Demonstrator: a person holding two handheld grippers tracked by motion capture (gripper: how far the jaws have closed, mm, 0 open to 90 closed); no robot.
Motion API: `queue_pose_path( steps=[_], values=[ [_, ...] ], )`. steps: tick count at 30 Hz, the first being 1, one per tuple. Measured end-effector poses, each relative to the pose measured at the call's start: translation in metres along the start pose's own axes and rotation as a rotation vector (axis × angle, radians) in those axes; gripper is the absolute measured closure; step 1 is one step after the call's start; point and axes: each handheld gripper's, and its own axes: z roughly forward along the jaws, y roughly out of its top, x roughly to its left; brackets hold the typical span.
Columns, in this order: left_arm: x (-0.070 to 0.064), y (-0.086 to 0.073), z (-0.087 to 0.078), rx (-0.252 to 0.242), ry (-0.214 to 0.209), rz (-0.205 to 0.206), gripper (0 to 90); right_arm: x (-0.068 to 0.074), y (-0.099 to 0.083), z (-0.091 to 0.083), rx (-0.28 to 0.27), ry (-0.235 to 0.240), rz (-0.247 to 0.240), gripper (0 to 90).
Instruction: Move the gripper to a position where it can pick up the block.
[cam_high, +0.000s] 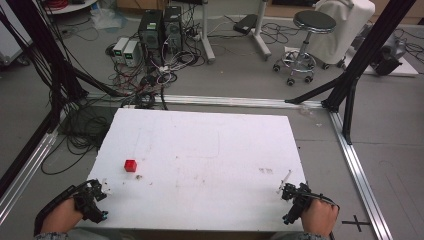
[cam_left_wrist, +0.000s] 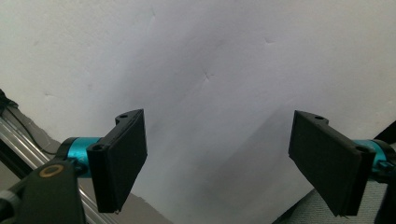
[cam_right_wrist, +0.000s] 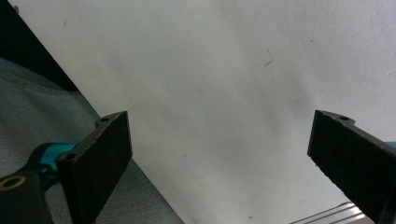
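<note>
While a small red cube (cam_high: 130, 165) sits alone on the left part of a white table (cam_high: 210, 150), well apart from both tools, a person's hands rest at the two near corners. At the near left corner the left gripper (cam_high: 98, 192) has its jaws spread wide, holding nothing. At the near right corner the right gripper (cam_high: 287, 192) is likewise wide open and empty
</note>
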Motion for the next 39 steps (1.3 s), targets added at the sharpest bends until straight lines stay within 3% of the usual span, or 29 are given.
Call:
queue_pose_path(
  steps=[39],
  values=[
    [-0.0011, -0.001, 0.0016, -0.007, -0.013, 0.001, 19.8, 0.0004, 0.0003, -0.0008, -0.004, 0.009, -0.003, 5.7]
  ],
)
